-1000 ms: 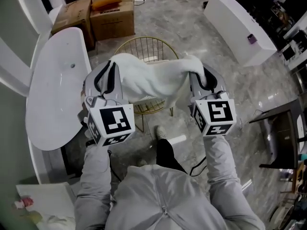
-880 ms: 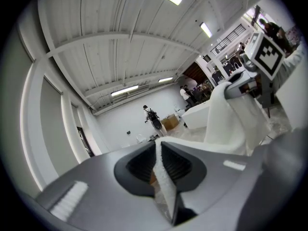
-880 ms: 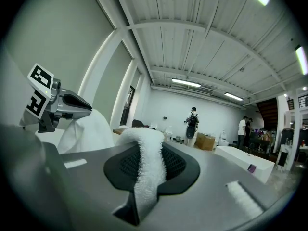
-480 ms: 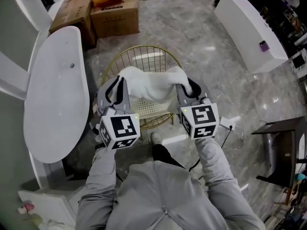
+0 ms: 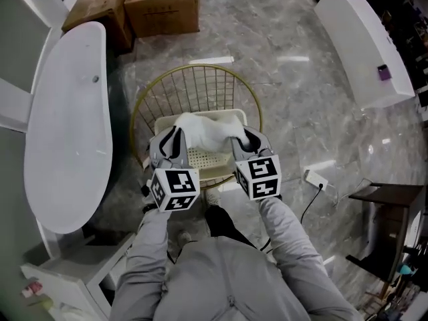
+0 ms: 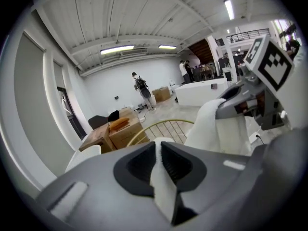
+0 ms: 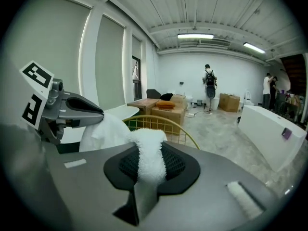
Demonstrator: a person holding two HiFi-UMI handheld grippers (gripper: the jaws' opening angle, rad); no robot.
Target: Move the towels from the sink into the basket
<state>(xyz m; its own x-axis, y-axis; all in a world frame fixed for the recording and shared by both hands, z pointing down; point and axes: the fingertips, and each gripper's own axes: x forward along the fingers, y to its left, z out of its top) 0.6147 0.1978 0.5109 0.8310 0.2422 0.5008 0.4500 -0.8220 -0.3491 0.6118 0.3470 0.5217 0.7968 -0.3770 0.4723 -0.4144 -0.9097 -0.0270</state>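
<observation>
A white towel (image 5: 204, 131) hangs stretched between my two grippers, over the near side of a gold wire basket (image 5: 247, 99). My left gripper (image 5: 175, 141) is shut on the towel's left end, which shows as a white strip pinched between the jaws (image 6: 161, 186). My right gripper (image 5: 242, 140) is shut on the towel's right end, a fluffy fold between the jaws (image 7: 150, 160). A cream towel (image 5: 200, 160) lies inside the basket below. The white sink (image 5: 63, 132) is at the left, and no towel shows in it.
Two cardboard boxes (image 5: 160, 5) stand beyond the basket at the top. A long white counter (image 5: 368, 45) runs along the right. A power strip with its cord (image 5: 315, 178) lies on the marble floor to the right. A dark table (image 5: 388, 226) is at the lower right.
Both grippers have carried the towel lower and drawn closer together, so it now hangs over the basket. The towel sags in a smaller bundle between them.
</observation>
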